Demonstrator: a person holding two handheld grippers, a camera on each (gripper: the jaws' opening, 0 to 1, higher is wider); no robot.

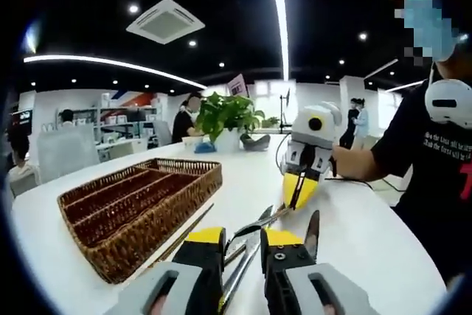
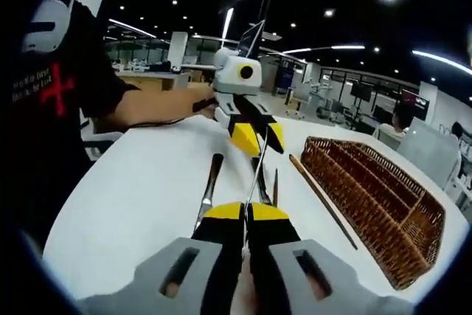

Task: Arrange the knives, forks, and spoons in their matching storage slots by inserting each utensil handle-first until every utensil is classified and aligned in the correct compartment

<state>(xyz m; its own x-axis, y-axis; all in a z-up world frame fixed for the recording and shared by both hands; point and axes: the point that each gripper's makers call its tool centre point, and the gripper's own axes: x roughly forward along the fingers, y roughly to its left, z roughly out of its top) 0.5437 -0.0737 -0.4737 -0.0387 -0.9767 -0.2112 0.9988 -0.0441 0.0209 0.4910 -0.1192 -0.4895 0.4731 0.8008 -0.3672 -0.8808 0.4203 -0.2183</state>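
Both grippers on 1 utensil, slim metal, type unclear, long axis running straight between the 2 grippers. Left gripper narrow, pinching 1 end; right gripper narrow, clamped on the other end. Seen also at far end of each other's view: right gripper in left gripper view, left gripper in right gripper view. Wicker tray with long slots near worktop edge, just beside left gripper, so left nearer. Tray slots look unfilled. More cutlery and 1 chopstick-like stick flat on worktop between grippers and tray. Next, probably: swing the utensil parallel to the slots.
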